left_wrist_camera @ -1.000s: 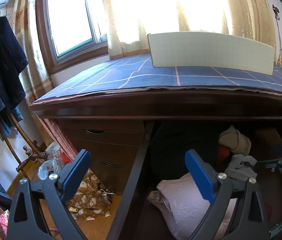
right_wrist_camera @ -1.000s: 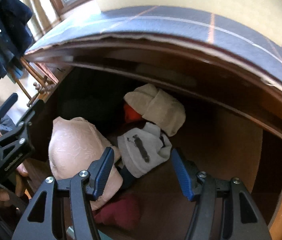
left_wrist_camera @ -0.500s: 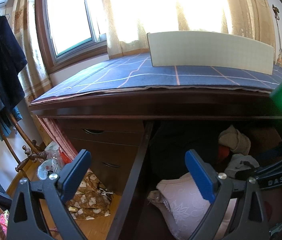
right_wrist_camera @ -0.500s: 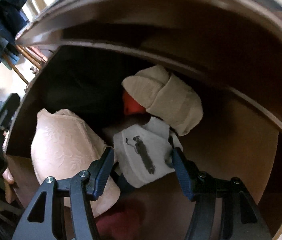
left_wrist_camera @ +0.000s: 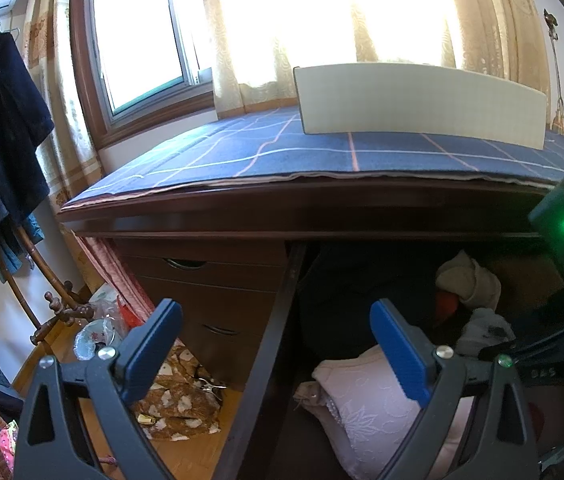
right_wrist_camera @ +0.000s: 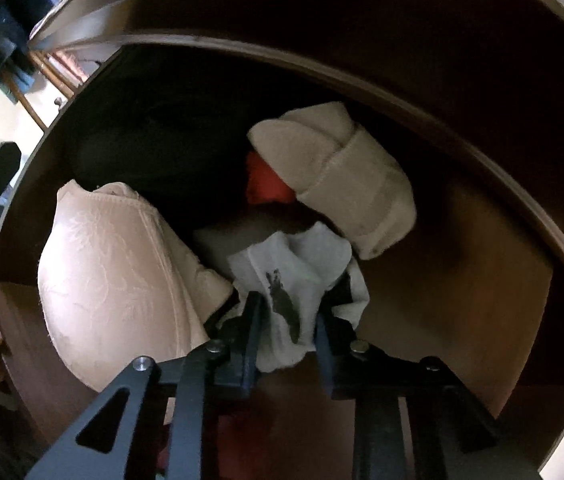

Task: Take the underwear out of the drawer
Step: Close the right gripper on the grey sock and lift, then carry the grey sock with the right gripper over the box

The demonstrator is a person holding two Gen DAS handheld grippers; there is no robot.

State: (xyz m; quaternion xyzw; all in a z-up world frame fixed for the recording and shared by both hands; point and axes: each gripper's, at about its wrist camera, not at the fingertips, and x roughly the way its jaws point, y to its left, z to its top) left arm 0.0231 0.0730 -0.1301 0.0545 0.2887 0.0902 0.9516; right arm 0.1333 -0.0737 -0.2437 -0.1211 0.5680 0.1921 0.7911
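R claw [right_wrist_camera: 286, 316] had just been closing, pads clamped on white garment [right_wrist_camera: 294, 280] w/ dark print, in open drawer [right_wrist_camera: 462, 280] between pink bra [right_wrist_camera: 121, 280] & beige roll [right_wrist_camera: 342, 184]. To do well: confirm full pinch of cloth, lift straight up & out, clear of tabletop lip, w/o snagging bra. L claw [left_wrist_camera: 277, 352] was spread, empty, over drawer's side. Tabletop [left_wrist_camera: 322, 152] had blue check cloth, white board [left_wrist_camera: 422, 100] on it; bright window [left_wrist_camera: 141, 32] behind, dark clothes on rack, clutter on floor

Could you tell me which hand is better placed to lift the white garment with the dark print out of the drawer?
Right: the right gripper has just closed on the white garment; the left gripper hangs open outside.
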